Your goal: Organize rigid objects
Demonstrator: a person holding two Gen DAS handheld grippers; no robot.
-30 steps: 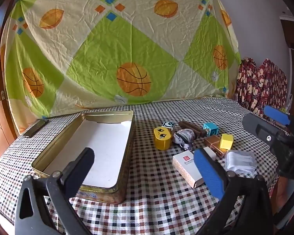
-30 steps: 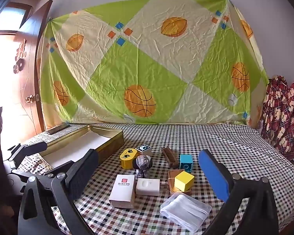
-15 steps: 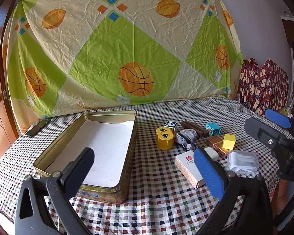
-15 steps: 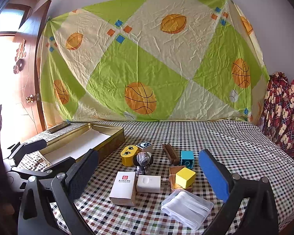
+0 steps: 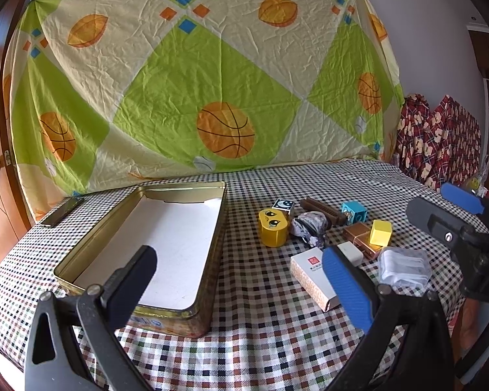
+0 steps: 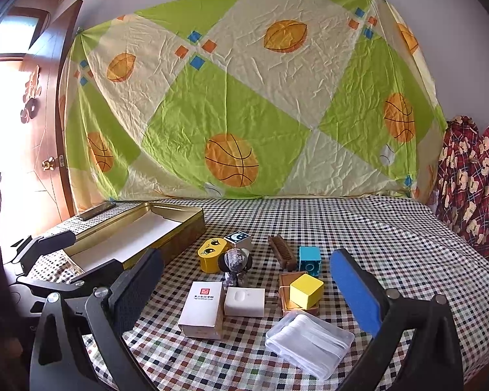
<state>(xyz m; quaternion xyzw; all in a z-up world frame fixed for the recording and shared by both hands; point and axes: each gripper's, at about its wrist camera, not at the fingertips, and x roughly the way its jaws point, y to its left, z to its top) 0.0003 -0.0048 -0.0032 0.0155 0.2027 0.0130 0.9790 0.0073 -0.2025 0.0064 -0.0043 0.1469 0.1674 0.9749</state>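
- The right gripper hangs above the near edge of the table with its jaws spread wide and nothing between them; the cluster of small items lies just beyond its tips.
- The left gripper is likewise wide open and empty, poised over the near right corner of the gold tin, which sits to the left of the cluster with only a white liner inside.
- Nearest the right gripper: a clear plastic case at near right, a white card box lying flat, and a white rounded block touching the box's right side.
- A yellow cube rests on top of a brown flat box; behind them sit a blue cube and a brown ridged bar.
- Farther left, a yellow face block, a moon-print cube and a small grey figure stand close together.
- Judgement: all look light and stiff. The cubes should take a squeeze across two flat opposite sides; the yellow cube may slide off its perch if nudged.
- The card box could dent, so grip its long edges gently; the plastic case looks slick and wide, so take it across the narrow way.
- The figure looks top-heavy and irregular; its body is probably the safest hold.
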